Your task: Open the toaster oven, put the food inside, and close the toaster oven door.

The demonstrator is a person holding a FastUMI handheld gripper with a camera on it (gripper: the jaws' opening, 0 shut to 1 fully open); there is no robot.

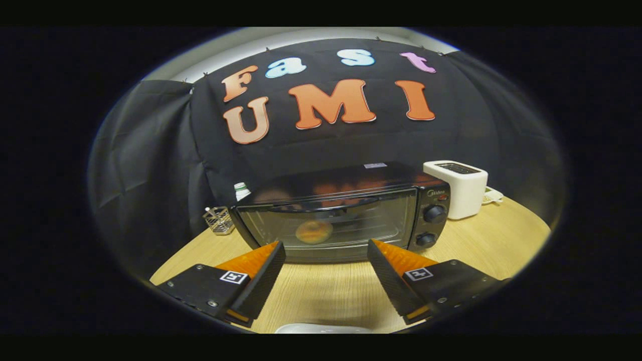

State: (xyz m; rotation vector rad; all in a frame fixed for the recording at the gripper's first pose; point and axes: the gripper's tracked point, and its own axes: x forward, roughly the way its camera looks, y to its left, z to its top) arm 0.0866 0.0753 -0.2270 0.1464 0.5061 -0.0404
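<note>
My gripper [326,260] is spread wide, holding nothing; beyond it the black glass-fronted toaster oven [341,215] looks shut with round browned food [314,231] inside: task apparently finished.

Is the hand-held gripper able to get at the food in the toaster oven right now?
Probably not: the hand-held gripper is open, but the food sits behind the toaster oven's closed glass door.

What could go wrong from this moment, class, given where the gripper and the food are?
The gripper is open and empty, just short of the toaster oven, whose door looks shut with round food behind the glass.
1. If the door is not fully latched, it may drop open.
2. Moving forward could bump a knob.
</note>
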